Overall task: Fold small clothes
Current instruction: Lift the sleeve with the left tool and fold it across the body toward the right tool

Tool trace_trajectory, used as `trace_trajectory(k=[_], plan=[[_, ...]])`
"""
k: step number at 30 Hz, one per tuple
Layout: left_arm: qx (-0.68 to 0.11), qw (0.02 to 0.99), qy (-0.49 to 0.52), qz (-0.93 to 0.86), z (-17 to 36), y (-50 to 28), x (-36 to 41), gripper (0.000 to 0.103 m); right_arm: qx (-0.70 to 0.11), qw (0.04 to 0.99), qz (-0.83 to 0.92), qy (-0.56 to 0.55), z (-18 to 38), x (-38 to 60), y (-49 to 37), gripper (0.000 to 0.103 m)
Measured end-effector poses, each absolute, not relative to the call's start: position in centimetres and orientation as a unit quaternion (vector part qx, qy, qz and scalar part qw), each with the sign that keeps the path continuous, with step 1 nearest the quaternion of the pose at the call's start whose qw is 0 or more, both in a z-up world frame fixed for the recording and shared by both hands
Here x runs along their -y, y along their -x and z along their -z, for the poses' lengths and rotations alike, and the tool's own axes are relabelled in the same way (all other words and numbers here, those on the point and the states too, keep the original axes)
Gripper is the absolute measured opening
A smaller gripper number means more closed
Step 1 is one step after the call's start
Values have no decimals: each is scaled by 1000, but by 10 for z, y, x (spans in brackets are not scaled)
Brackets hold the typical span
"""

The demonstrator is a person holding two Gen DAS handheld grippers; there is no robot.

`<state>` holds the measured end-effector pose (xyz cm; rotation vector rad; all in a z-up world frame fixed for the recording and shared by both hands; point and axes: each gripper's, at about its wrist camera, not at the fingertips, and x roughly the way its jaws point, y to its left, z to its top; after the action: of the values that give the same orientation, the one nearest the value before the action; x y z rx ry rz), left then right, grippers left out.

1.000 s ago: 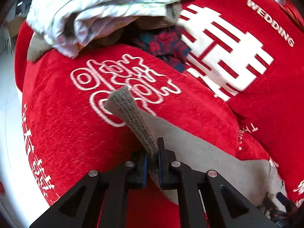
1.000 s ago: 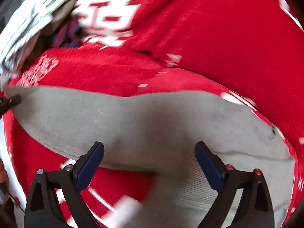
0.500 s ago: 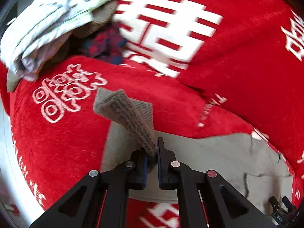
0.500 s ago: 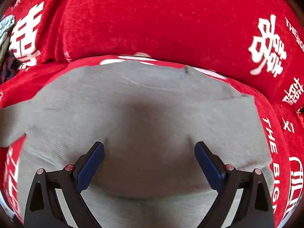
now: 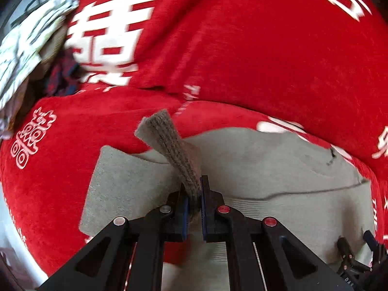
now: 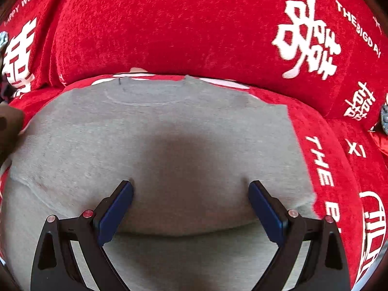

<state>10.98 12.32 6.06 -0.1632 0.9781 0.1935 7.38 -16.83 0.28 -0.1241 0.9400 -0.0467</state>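
A grey knit sweater lies flat on the red sofa seat, its neckline towards the backrest. My left gripper is shut on the ribbed cuff of one sleeve and holds it up over the sweater body. The rest of that sleeve bends back on the seat to the left. Low over the middle of the sweater, my right gripper is open with nothing between its blue pads. It also shows as a dark shape, the right gripper, at the lower right of the left wrist view.
The red sofa cover with white characters covers seat and backrest. A pile of pale clothes and a dark plaid garment sit at the far left of the seat. Pale floor lies past the seat's left edge.
My left gripper has carried the cuff to the right, from the bare seat to over the sweater body. The right gripper has swung right to the sweater's middle and stayed open.
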Motion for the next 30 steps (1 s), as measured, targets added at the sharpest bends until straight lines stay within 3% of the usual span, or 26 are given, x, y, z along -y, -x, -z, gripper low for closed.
trace_trajectory(k=[24,30], plan=[[-462,884,-74,30,-85,-122,102,9,-439,898,-25,-6,3,220,-37,98],[-466,874,-94,98,-83,-118,141,9,-438,898,-27,25,5,225,-20,98]])
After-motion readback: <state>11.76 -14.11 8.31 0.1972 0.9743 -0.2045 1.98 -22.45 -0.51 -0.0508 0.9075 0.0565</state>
